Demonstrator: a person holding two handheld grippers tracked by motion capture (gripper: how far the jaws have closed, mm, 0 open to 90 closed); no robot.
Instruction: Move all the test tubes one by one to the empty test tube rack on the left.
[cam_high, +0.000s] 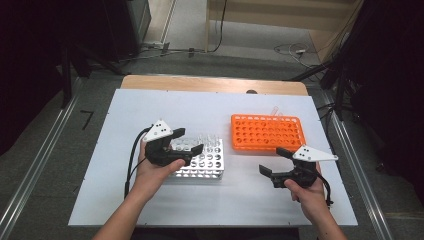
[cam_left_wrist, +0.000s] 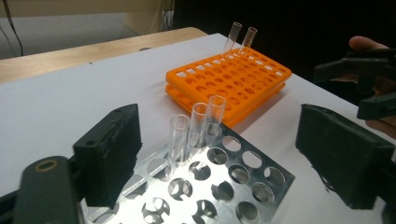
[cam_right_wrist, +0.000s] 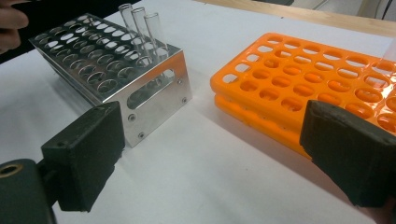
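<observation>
High view: above the near edge, facing forward and down over the whole white rectangular table (cam_high: 150, 107). Left gripper view: close over the shiny perforated metal rack (cam_left_wrist: 243, 175), facing the orange plastic tube rack (cam_left_wrist: 229, 81). Right gripper view: low, close, sharing both racks.

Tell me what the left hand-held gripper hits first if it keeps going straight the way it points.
Probably the three clear tubes standing in the metal rack, directly between the open left hand-held gripper's jaws; depth is uncertain.
</observation>
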